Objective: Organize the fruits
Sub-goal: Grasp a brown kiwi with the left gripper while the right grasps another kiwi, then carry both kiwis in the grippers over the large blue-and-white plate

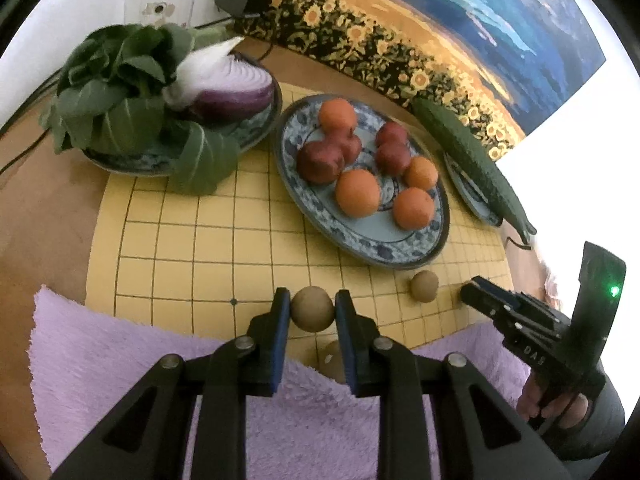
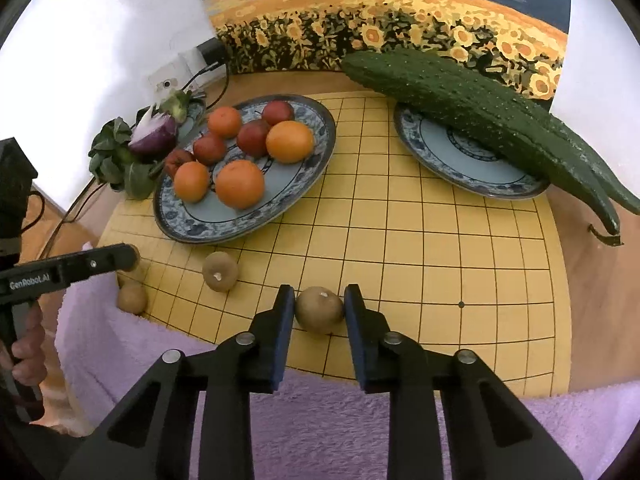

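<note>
While both clamp, each hand-held gripper (image 1: 312,312) pinches a brown fruit (image 1: 311,309).

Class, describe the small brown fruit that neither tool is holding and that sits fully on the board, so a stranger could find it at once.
Start at the big blue patterned plate of oranges and red fruit on the yellow grid board. Just in front of its near rim sits a small brown fruit, alone on the board. Unlike its brown neighbours, no tool grips it, and it is clear of the purple towel.

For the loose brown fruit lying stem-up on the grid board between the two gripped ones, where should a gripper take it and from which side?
Grip the loose brown fruit across its widest middle, coming down from above at the near edge of the grid board. It is round, its stem scar faces up, and bare board surrounds it, so pads fit on either flank.
</note>
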Motion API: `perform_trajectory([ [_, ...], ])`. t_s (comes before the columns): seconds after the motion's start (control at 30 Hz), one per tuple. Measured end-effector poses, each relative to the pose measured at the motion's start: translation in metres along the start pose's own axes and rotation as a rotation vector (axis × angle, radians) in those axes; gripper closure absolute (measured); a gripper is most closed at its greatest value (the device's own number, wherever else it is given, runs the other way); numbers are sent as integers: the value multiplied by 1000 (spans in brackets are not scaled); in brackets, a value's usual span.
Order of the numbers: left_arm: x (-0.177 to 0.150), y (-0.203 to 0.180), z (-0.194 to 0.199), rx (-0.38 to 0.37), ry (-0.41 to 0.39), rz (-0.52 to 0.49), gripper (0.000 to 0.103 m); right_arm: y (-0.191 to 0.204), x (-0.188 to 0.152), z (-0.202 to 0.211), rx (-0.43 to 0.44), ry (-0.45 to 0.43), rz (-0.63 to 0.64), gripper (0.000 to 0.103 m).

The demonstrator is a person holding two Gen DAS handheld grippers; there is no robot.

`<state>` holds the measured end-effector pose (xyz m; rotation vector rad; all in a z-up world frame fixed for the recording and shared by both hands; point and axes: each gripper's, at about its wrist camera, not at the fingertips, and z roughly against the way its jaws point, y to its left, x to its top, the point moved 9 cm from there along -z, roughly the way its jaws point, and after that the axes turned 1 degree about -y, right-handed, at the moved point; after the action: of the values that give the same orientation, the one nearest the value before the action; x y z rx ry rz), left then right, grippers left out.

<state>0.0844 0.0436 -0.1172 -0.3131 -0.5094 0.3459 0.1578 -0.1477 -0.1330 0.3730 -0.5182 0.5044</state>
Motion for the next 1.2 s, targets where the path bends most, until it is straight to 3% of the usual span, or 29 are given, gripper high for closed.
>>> perform_trajectory([
  [0.57,11,-9,10,-4,-40,-28,79,7,11,11,24,-26,-1,76],
  [1.2,44,-22,16,-8,-96,-69,79,22,51,23,63,-93,7,76],
])
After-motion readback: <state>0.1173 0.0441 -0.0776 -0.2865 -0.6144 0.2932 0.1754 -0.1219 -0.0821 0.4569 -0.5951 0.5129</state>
